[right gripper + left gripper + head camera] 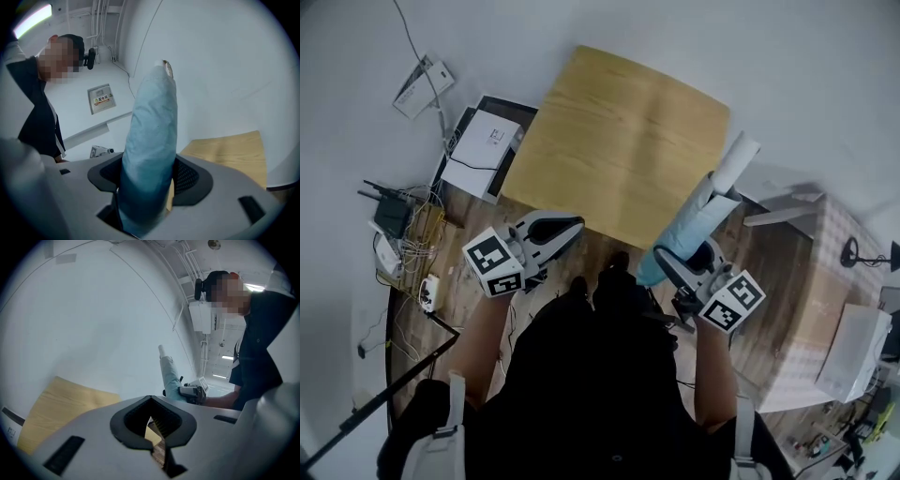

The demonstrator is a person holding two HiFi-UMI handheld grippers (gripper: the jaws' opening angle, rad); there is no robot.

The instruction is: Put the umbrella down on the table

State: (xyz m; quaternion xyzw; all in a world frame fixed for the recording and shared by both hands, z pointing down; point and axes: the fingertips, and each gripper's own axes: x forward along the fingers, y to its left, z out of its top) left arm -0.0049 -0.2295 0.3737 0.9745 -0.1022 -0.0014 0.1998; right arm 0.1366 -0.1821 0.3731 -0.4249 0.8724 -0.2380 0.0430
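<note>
The right gripper (682, 267) is clamped low on the folded light-blue umbrella (701, 217), which is held tilted above the wooden table's (609, 141) near right corner, not yet resting on it. Gripped on soft fabric near one end (its white end points away), it could slip, swing, or roll off the table's edge. The left gripper (555, 231), closed on nothing, hovers at the table's near edge.

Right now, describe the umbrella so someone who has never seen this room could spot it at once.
Find the light wooden table. Beside its right edge, the right gripper is shut on the folded umbrella. It is the only pale blue fabric roll in sight, tipped by a white end.
</note>
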